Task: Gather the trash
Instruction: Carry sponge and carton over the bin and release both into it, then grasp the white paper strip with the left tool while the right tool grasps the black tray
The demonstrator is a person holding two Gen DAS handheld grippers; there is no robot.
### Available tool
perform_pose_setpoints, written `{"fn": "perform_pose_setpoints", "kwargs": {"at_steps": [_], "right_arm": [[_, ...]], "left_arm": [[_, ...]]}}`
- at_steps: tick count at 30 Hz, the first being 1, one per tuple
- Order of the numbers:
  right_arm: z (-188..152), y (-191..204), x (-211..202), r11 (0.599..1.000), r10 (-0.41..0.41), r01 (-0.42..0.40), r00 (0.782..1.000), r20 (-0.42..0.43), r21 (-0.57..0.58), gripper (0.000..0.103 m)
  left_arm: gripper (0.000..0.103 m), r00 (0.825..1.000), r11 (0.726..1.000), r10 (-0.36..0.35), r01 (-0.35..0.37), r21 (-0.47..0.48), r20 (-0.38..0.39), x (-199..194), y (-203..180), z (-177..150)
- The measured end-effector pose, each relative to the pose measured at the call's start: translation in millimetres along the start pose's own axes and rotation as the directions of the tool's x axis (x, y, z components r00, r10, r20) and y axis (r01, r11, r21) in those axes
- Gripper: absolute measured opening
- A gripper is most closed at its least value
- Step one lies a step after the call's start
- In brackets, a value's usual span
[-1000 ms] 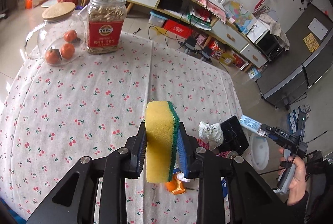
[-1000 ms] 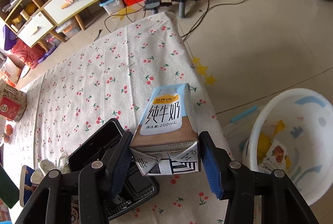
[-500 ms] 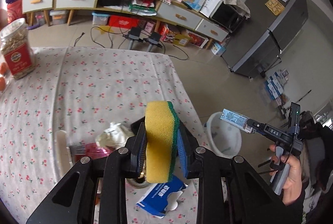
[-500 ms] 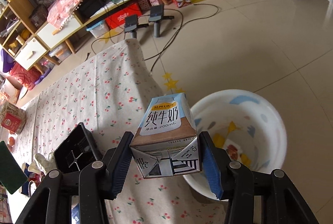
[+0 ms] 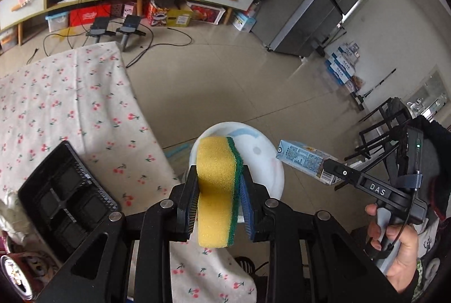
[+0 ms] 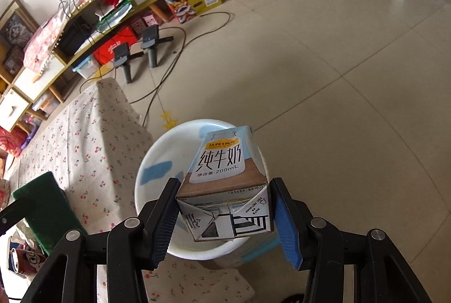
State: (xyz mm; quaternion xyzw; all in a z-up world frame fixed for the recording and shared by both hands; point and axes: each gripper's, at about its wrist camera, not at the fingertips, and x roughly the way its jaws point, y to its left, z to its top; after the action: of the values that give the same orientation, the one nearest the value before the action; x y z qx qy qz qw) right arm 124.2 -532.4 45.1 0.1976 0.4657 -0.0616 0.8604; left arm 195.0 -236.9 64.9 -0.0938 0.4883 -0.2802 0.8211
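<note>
Table [image 5: 84, 94] w/ cherry-print cloth sits just left of the white trash basin [image 6: 157, 162], which stands on the floor at the table's edge. On the table near the basin: a black plastic tray [image 5: 64, 198], plus a can and crumpled wrappers further left, so more trash is left to clear, I'd judge. Right gripper [image 6: 225, 215]: jaws clamped on a 200mL milk carton [image 6: 225, 184], held right above the basin, not yet dropped. Left gripper [image 5: 220, 201]: jaws squeezing a yellow-green sponge [image 5: 217, 190], also over the basin. Basin contents hidden here. Approx mid-task.
</note>
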Motion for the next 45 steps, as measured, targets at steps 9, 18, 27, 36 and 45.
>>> {"fn": "perform_pose_setpoints", "kwargs": {"at_steps": [9,18,27,36,45], "right_arm": [[-2,-30,0,0.998,0.002,-0.001,1.0,-0.028,0.059,0.056],[-1,-23,2,0.999,0.012,-0.011,0.999,-0.037,0.036,0.056],[1,-2,17,1.0,0.009,-0.008,0.998,-0.059,0.01,0.056],[6,9,33,0.996,0.073,-0.068,0.994,-0.084,0.065,0.064],[-2,30,16,0.998,0.065,-0.063,0.993,-0.098,0.022,0.076]], "left_arm": [[0.029,0.999,0.998,0.044,-0.044,0.055,0.005,78,-24,8],[0.079,0.988,0.984,0.154,-0.152,0.097,-0.012,84,-25,12],[0.084,0.98,0.972,0.2,-0.197,0.125,-0.008,32,-14,0],[0.086,0.972,0.967,0.234,-0.234,0.097,0.011,-23,13,-14],[0.088,0.97,0.968,0.243,-0.244,0.052,0.021,-78,43,-31]]}}
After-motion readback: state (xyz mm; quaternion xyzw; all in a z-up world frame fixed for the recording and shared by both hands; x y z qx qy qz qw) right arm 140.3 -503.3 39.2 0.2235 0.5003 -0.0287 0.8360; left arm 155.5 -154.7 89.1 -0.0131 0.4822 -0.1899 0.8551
